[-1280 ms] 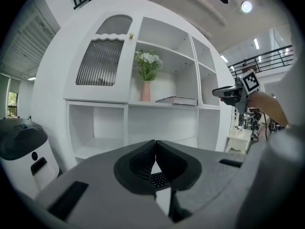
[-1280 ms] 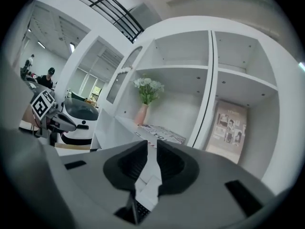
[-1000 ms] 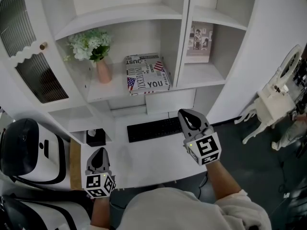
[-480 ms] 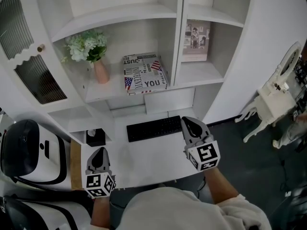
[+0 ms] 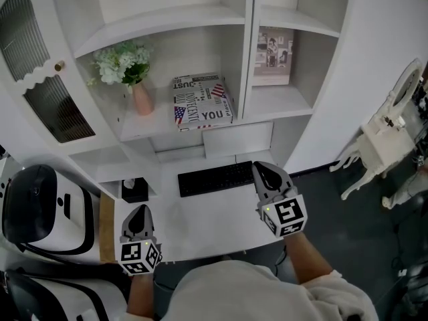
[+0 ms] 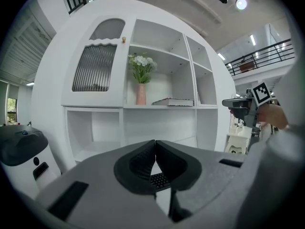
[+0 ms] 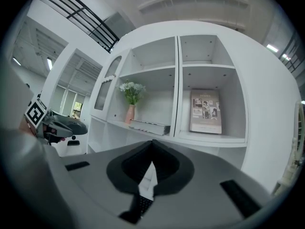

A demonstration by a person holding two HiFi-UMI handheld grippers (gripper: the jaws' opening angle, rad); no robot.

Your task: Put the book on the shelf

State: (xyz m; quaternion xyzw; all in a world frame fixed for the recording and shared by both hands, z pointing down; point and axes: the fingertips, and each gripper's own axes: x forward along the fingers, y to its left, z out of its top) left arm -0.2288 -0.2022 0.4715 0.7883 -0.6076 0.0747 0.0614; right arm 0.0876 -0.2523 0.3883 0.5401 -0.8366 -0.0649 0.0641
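Room layout: white built-in furniture over a dark floor.
In my head view, a white shelf unit (image 5: 246, 59) fills the upper frame, with its arched ribbed-glass door (image 5: 40, 79) at upper left and a white desk top (image 5: 200, 226) below it at centre. Dark floor (image 5: 348, 246) occupies the lower right, and a white ornate furniture piece (image 5: 381, 142) stands at the right edge. A ceiling lamp (image 6: 241, 4) glows at the upper right of my left gripper view.

Book (image 5: 202, 102) flat on the shelf (image 5: 160, 123), vase (image 5: 142, 100) to its left, keyboard (image 5: 215, 178) on desk (image 5: 200, 221) below
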